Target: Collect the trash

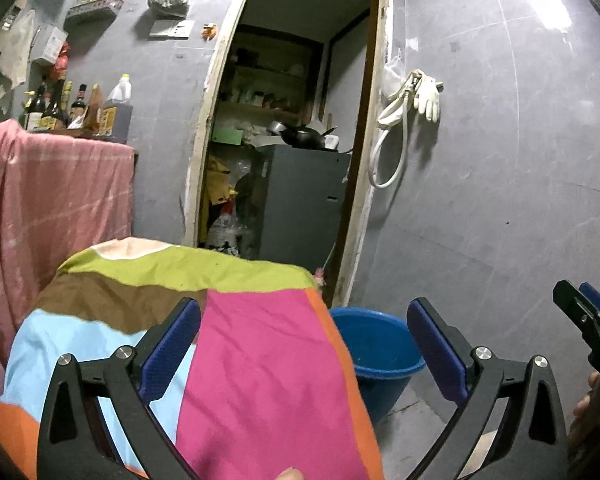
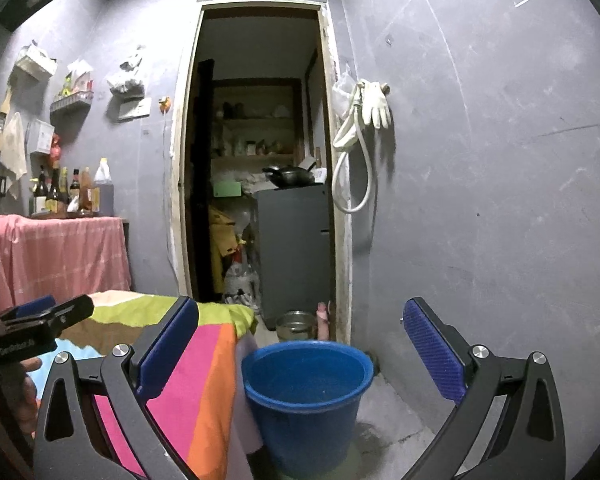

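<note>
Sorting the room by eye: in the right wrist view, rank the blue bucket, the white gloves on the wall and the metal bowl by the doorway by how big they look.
1. blue bucket, though nearest the camera
2. white gloves
3. metal bowl
Gloves and bowl look close; unsure.

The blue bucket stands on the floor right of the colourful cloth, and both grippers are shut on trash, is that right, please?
Not quite. The blue bucket does stand right of the colourful cloth, but the left gripper and right gripper are both open and hold nothing, as each wrist view shows.

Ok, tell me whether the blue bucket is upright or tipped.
Upright. The bucket stands on the floor with its round rim facing up, beside the colourful cloth.
</note>
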